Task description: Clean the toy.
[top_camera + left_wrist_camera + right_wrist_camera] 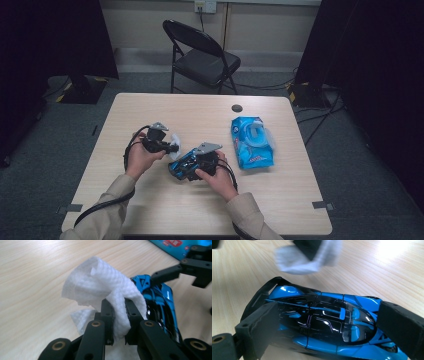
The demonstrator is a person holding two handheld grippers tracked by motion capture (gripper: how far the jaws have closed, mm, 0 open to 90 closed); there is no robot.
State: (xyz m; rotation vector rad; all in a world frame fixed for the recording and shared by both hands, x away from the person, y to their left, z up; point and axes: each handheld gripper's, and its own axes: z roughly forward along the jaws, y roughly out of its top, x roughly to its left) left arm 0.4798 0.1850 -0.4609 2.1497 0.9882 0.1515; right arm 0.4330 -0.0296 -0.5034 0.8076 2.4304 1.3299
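Behind the light wood worktop (150, 107) stands a black folding chair (202, 55) on grey carpet, and a blue wipe pack (252, 142) lies on the worktop's right half. My left gripper (119, 308) is clamped on a crumpled white wipe (100, 285), held just above the worktop at centre-left, close beside the nose end of the toy car (324, 322). My right gripper (327, 332) has its jaws pressed against both sides of the blue-and-black toy car, holding it near the worktop centre, left of the wipe pack.
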